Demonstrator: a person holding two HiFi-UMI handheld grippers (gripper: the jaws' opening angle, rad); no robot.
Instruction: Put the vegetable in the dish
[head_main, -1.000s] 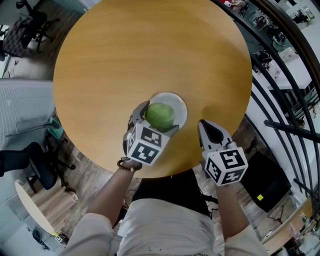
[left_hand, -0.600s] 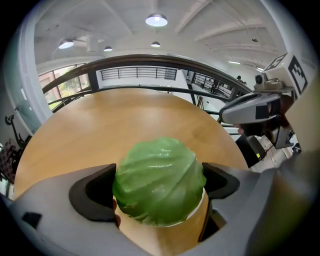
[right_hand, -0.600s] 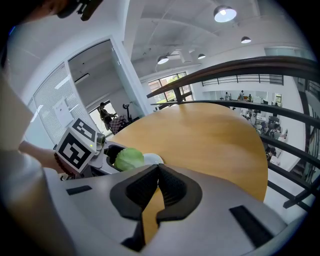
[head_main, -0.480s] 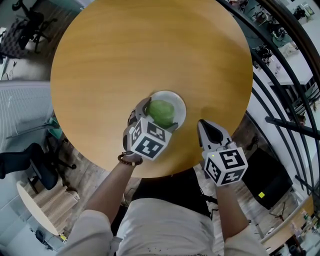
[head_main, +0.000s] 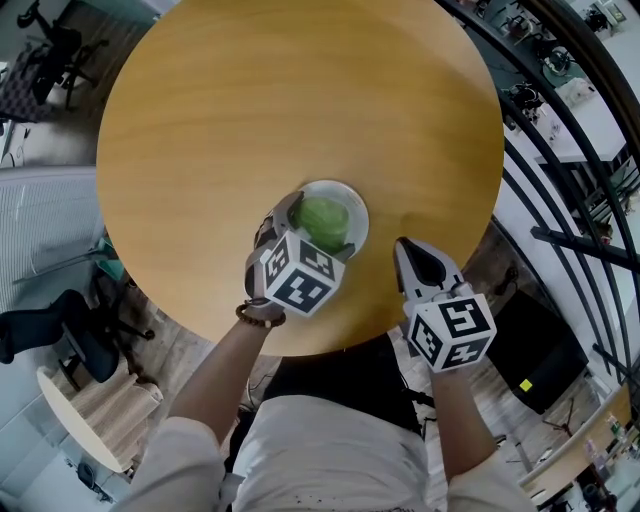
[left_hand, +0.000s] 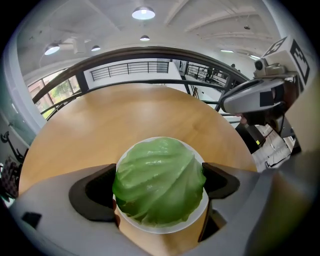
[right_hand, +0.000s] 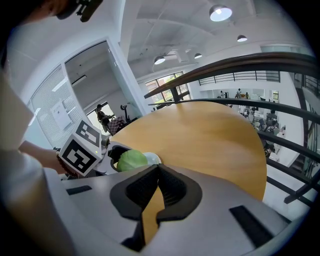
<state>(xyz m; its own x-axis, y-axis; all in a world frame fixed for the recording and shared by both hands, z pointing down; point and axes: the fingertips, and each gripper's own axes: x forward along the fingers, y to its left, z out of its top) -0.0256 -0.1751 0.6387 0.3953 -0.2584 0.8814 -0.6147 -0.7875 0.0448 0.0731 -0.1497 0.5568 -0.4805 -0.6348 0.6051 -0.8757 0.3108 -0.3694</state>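
Your left gripper (left_hand: 160, 184) clamps the cabbage (left_hand: 159, 172) from both sides | cabbage sits over the white dish (head_main: 359, 214) on the table (head_main: 250, 100) | your right gripper (right_hand: 156, 170) has its jaws pressed together, empty, near the dish.

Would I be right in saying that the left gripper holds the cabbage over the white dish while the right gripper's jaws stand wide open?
Not quite: the right gripper view shows the right gripper shut and empty. The left gripper does hold the cabbage over the white dish.
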